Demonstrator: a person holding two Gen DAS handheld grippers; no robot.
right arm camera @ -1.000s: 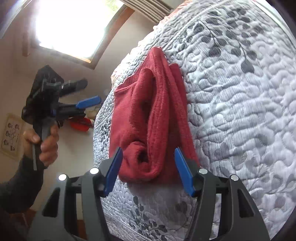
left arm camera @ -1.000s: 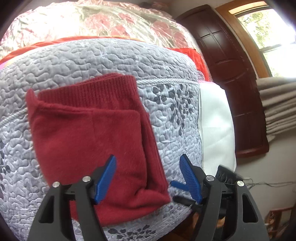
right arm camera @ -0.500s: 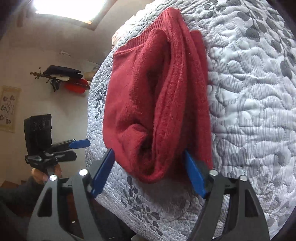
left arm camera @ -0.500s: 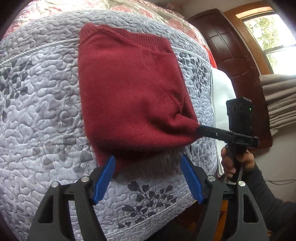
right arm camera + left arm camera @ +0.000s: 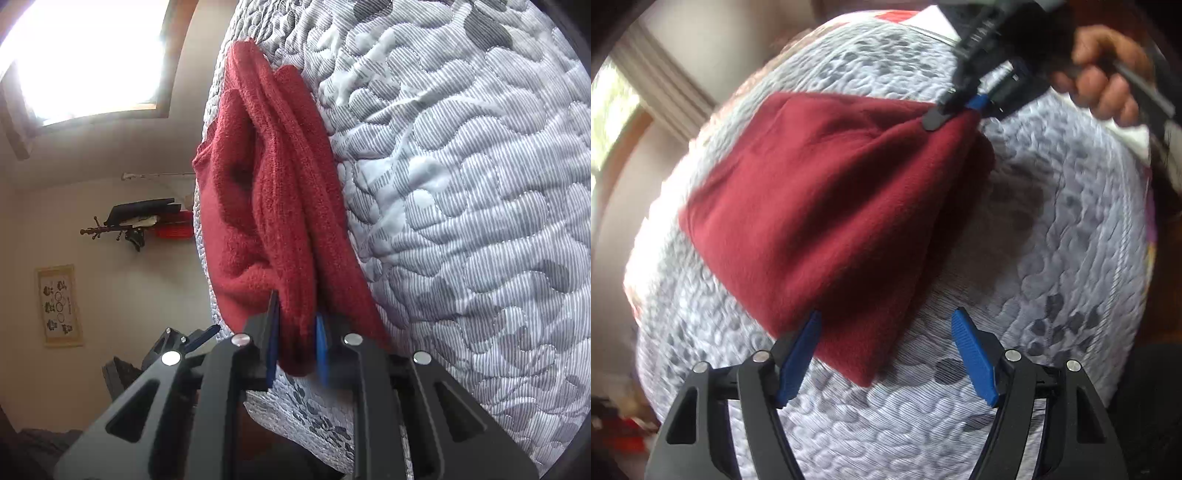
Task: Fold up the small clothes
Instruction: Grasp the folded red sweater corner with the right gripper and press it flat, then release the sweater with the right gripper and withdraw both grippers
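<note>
Red garment point(image 5: 280, 236) pinched in right gripper point(image 5: 295, 347), beside spread left gripper point(image 5: 886, 347).

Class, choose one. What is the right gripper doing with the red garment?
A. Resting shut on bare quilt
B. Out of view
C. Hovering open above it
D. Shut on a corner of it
D: the right gripper pinches the red garment's corner; the left gripper is open.

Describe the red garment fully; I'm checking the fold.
The red garment is dark red, fuzzy knit, folded into several layers whose thick edges show in the right wrist view. It lies on the grey quilted bedspread. The right gripper is shut on one end; the left gripper is open at its near corner.
</note>
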